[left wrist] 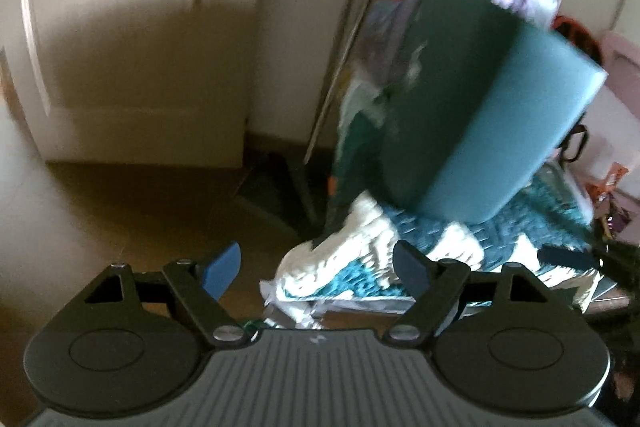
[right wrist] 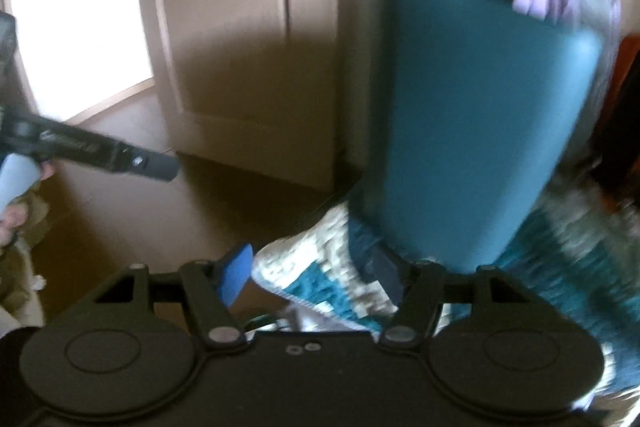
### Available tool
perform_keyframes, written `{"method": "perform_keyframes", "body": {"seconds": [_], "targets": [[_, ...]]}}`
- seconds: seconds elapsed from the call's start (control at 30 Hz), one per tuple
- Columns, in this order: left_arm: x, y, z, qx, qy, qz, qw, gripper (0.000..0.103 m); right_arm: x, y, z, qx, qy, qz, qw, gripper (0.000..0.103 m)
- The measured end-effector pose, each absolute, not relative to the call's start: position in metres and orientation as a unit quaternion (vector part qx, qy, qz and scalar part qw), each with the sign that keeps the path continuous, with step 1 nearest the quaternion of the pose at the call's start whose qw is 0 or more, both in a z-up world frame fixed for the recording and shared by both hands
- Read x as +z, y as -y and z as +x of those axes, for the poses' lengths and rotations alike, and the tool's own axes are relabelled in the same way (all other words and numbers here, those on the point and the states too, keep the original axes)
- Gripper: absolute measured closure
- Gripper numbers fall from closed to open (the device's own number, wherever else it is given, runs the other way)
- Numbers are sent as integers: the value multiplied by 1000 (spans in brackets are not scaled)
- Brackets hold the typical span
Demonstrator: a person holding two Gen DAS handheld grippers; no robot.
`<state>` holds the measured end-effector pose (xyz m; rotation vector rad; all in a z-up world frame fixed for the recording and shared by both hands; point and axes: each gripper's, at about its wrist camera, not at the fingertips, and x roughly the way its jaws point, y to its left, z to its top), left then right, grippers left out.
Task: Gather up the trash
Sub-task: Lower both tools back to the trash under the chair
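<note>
Currently an approach step, blurred. Left wrist view: left gripper [left wrist: 318, 269] fingers released, nothing between them, aimed at a teal-and-white knit blanket [left wrist: 360, 259] under a tilted teal bin [left wrist: 480, 115], beside the door [left wrist: 132, 39]. Right wrist view: right gripper [right wrist: 312, 273] fingers also released and empty, close over the same blanket [right wrist: 320, 271] and bin [right wrist: 472, 123]. Trash itself: cannot tell. Next, likely steady both grippers and locate a piece before closing.

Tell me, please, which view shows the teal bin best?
The left wrist view: the bin shows both its dark open inside and a lighter outer wall, less blurred. The right wrist view shows only one flat, smeared side.
</note>
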<state>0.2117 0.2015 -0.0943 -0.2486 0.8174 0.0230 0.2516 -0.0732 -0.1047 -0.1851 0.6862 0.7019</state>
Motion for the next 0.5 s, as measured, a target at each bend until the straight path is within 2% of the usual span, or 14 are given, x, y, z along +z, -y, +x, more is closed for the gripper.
{"method": "perform_keyframes", "body": {"seconds": [0.27, 0.5], "targets": [[-228, -258, 250, 42, -495, -173, 850, 19, -231, 46, 276, 327, -436, -101, 832, 36], [-359, -267, 274, 49, -601, -189, 775, 19, -328, 27, 317, 298, -510, -100, 801, 36]]}}
